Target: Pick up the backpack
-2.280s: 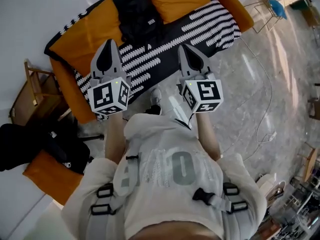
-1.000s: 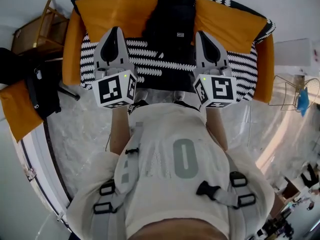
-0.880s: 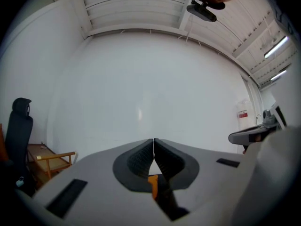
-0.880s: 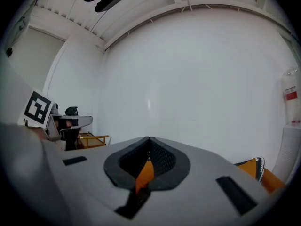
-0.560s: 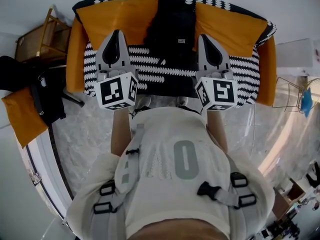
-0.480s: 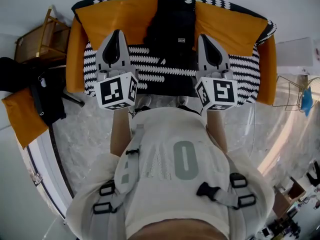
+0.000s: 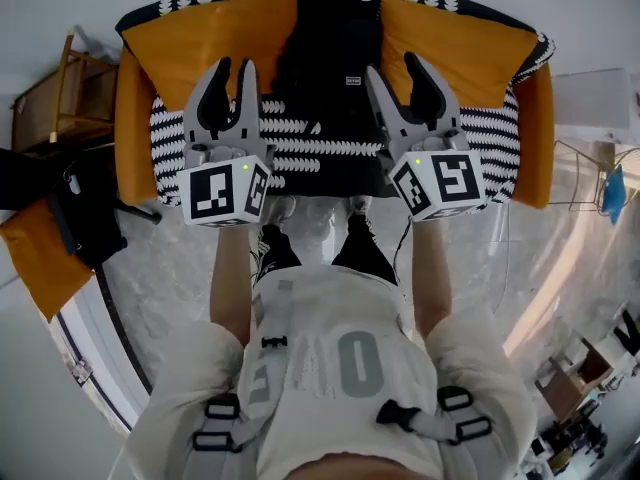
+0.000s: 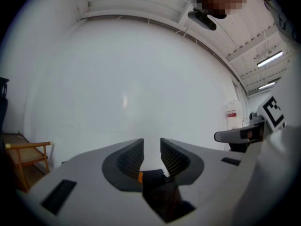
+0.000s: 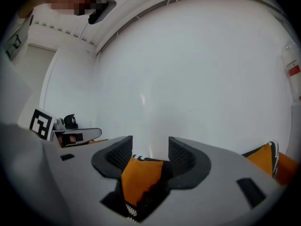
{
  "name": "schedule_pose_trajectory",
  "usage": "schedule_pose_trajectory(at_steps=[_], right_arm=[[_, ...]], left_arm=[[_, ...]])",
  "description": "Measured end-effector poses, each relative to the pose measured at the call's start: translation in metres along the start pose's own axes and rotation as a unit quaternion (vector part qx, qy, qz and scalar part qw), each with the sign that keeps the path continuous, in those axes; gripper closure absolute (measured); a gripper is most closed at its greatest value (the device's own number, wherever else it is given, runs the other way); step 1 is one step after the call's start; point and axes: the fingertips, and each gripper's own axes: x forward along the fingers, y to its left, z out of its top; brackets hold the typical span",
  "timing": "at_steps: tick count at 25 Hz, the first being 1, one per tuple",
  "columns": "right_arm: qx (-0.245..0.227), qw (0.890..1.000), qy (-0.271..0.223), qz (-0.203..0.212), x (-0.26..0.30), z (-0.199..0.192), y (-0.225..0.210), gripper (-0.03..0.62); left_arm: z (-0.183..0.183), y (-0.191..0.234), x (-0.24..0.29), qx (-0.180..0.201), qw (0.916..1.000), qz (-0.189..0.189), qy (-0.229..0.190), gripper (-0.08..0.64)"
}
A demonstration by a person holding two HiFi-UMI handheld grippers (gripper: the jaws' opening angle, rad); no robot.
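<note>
Both pairs of jaws are opening, and nothing is between the pads of either. The left gripper [image 8: 151, 144] shows a narrow gap, the right gripper [image 9: 150, 142] a wider one. Ahead of the jaws, between the two grippers, the black backpack [image 7: 325, 38] sits on the striped sofa [image 7: 470, 133], flanked by orange cushions [image 7: 215, 28]. This looks like readying for the grab, with no contact made yet.

The shirt [image 7: 320, 308] bears one large grey figure that reads as a 0, and the blocky shape beside it cannot be read. The small white tag [image 7: 352, 80] on the backpack [image 7: 335, 38] and the red-and-white wall sign [image 8: 230, 113] are too small to read.
</note>
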Motion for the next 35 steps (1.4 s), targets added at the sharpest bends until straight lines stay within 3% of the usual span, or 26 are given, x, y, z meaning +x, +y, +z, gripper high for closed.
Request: schedule_pose_trajectory(at_steps=[4,9,15,21,25,31,35], right_arm=[[0.034,0.998,0.044,-0.010,0.018,-0.056,-0.037,0.263],[0.043,0.995,0.085,-0.037,0.027,-0.144,-0.082,0.261],[0.096,0.985,0.132,-0.051,0.052,-0.271,-0.131,0.261],[0.157,0.970,0.178,-0.052,0.073,-0.382,-0.154,0.272],[0.201,0.956,0.207,-0.057,0.091,-0.435,-0.165,0.272],[0.228,0.937,0.258,-0.068,0.090,-0.491,-0.180,0.275],[0.259,0.921,0.281,-0.077,0.091,-0.515,-0.193,0.275]], left_arm=[[-0.065,-0.004,0.029,0.007,0.9997,-0.012,0.022,0.396],[-0.183,-0.013,0.046,0.002,0.9965,-0.014,0.082,0.305],[-0.336,-0.015,0.061,-0.040,0.9840,-0.017,0.173,0.230],[-0.457,0.007,0.065,-0.041,0.9716,0.018,0.232,0.230],[-0.499,0.020,0.078,-0.032,0.9683,0.028,0.246,0.230],[-0.551,0.010,0.084,-0.069,0.9496,0.034,0.304,0.230],[-0.563,0.002,0.093,-0.071,0.9445,0.031,0.319,0.230]])
